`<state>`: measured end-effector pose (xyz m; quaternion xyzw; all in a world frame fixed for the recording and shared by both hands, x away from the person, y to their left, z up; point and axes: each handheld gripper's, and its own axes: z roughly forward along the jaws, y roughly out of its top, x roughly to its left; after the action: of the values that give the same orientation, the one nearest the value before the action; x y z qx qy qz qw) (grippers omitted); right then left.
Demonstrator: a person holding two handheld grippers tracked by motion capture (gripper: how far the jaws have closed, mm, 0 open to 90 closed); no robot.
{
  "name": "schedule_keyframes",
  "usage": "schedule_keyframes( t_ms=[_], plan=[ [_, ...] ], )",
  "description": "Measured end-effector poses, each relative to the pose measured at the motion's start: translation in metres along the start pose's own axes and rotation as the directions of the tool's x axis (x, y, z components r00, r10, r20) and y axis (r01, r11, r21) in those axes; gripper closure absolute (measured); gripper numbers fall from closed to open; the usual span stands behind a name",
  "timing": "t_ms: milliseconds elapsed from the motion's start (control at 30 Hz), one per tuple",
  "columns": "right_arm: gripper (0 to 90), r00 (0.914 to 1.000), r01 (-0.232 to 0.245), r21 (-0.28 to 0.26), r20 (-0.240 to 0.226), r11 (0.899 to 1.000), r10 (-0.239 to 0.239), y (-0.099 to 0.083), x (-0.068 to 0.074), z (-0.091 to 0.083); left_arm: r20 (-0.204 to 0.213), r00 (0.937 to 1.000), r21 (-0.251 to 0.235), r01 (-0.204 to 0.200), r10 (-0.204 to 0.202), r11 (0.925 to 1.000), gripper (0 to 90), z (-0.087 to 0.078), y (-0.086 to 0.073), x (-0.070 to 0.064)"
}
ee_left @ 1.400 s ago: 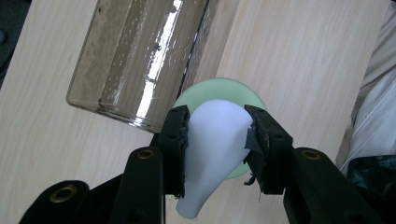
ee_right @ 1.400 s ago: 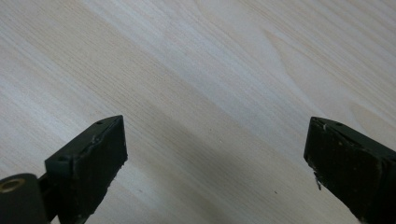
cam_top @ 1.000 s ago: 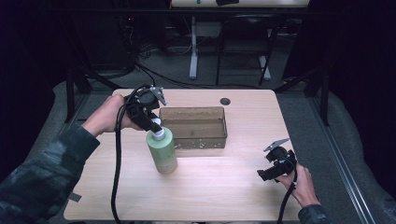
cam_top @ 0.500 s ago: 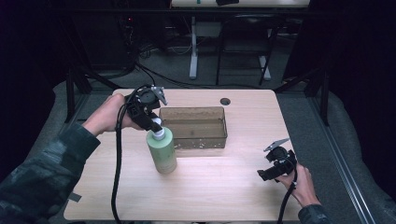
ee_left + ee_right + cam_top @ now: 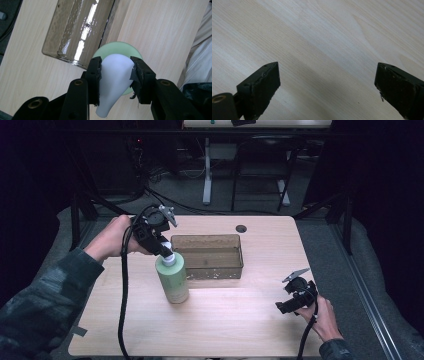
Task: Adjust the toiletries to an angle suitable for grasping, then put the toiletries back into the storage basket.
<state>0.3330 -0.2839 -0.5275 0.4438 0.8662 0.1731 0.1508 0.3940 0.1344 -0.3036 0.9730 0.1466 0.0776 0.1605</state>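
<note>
Nearest: right gripper (image 5: 286, 304) low over the front right of the surface (image 5: 235, 325), fingers (image 5: 260, 83) spread wide, bare wood grain between them, nothing held. Right hand (image 5: 324, 316) behind it at the front edge.

Further in, left of centre: green bottle (image 5: 172, 280) upright on the surface, white pump top (image 5: 113, 80) clamped between the fingers (image 5: 94, 75) of the left gripper (image 5: 167, 256), one finger on each side of the pump. Gripper angled down onto the top from the left, cable trailing toward the front edge. Left hand (image 5: 112, 240) and camouflage sleeve (image 5: 40, 305) coming in from the left.

Just beyond and right of the bottle: clear brownish tray (image 5: 218, 270), long side toward the front, bottle just beside its front left corner; touching or not, cannot tell. Seen from the left gripper view as a glossy box (image 5: 75, 32) past the bottle.

Farthest: small dark hole (image 5: 241, 228) near the back edge.
</note>
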Motion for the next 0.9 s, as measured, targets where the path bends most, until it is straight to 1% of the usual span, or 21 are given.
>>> schedule_keyframes(
  t_ms=[67, 267, 333, 400, 433, 467, 500, 567, 600, 667, 700, 900],
  plan=[
    [5.6, 1.0, -0.006, 0.0, -0.004, 1.0, 0.006, 0.0, 0.001, 0.0, -0.003, 1.0, -0.001, -0.002, 0.002, 1.0, 62.5, -0.002, 0.001, 0.0],
    [5.6, 1.0, -0.003, 0.001, -0.001, 1.0, 0.003, -0.001, 0.0, 0.0, -0.008, 1.0, -0.01, 0.0, 0.0, 0.9999, 62.5, -0.01, 0.003, 0.001],
    [5.6, 0.9999, -0.01, 0.003, -0.011, 1.0, 0.01, 0.0, 0.001, 0.0, -0.009, 1.0, -0.009, -0.003, 0.003, 1.0, 62.5, -0.013, 0.004, 0.002],
    [5.6, 0.9999, -0.005, 0.003, -0.014, 1.0, 0.005, 0.0, 0.001, 0.001, -0.009, 1.0, -0.006, -0.002, 0.002, 1.0, 62.6, -0.016, 0.005, 0.002],
    [5.7, 1.0, 0.002, 0.005, -0.008, 1.0, -0.002, 0.0, 0.0, 0.001, -0.011, 0.9999, -0.004, 0.0, 0.0, 1.0, 62.5, -0.017, 0.006, 0.002],
    [5.7, 0.9999, 0.0, 0.005, -0.011, 1.0, 0.0, 0.0, 0.0, 0.001, -0.01, 0.9999, 0.003, -0.009, 0.009, 1.0, 62.5, -0.019, 0.007, 0.002],
    [5.7, 0.9999, 0.001, 0.006, -0.011, 1.0, 0.0, 0.0, 0.0, 0.002, -0.01, 0.9999, 0.004, -0.003, 0.003, 1.0, 62.6, -0.02, 0.008, 0.002],
    [5.7, 0.9999, -0.005, 0.007, -0.016, 1.0, 0.005, 0.0, 0.001, 0.002, -0.01, 0.9999, 0.006, -0.011, 0.011, 0.9999, 62.5, -0.023, 0.009, 0.003],
    [5.7, 0.9999, -0.006, 0.006, -0.015, 1.0, 0.006, 0.0, 0.001, 0.003, -0.013, 0.9999, 0.005, -0.009, 0.009, 0.9999, 62.6, -0.025, 0.01, 0.003],
    [5.7, 1.0, 0.002, 0.009, -0.008, 1.0, -0.002, 0.0, 0.0, 0.003, -0.014, 0.9998, 0.005, -0.014, 0.014, 0.9999, 62.6, -0.029, 0.011, 0.003],
    [5.7, 1.0, 0.002, 0.013, -0.009, 1.0, -0.002, 0.0, 0.0, 0.003, -0.017, 0.9998, -0.002, -0.009, 0.009, 1.0, 62.5, -0.03, 0.012, 0.003],
    [5.7, 1.0, 0.003, 0.011, -0.007, 1.0, -0.003, 0.0, 0.0, 0.004, -0.022, 0.9997, -0.004, -0.003, 0.003, 1.0, 62.6, -0.039, 0.015, 0.005]
  ],
)
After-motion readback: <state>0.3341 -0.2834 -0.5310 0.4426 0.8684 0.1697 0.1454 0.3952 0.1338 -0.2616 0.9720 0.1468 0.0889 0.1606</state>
